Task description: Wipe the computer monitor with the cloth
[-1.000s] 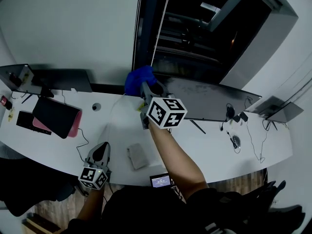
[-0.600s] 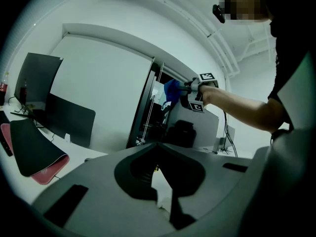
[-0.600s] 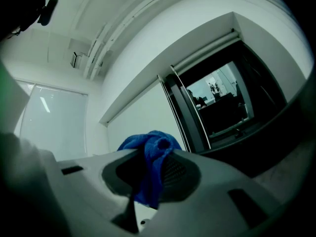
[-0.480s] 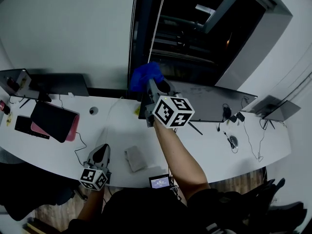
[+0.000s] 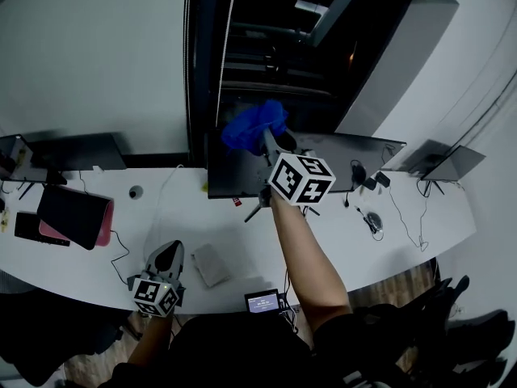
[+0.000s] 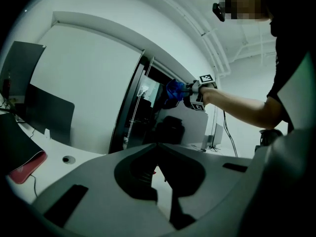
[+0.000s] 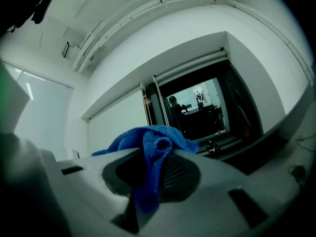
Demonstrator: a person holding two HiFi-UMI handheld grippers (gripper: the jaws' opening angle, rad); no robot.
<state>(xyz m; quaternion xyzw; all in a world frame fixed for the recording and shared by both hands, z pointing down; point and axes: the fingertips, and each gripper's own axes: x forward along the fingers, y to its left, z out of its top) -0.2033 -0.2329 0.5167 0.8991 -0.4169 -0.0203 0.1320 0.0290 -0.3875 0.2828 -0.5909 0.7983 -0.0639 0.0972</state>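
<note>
Head view: R gripper [image 5: 265, 136] is held up at approx 12 o'clock, jaws clamped on blue cloth [image 5: 252, 125]. The cloth is bunched at the top edge of the dark monitor [image 5: 355, 160], toward its 9 o'clock end; contact w/ the screen can't be told. In right gripper view the cloth [image 7: 148, 138] is seen pinched between the jaws. L gripper [image 5: 166, 257] is held low at 7 o'clock over white desk [image 5: 363, 245], jaws closed together, nothing between. Grey pad [image 5: 212, 265] is seen at its 3 o'clock.
</note>
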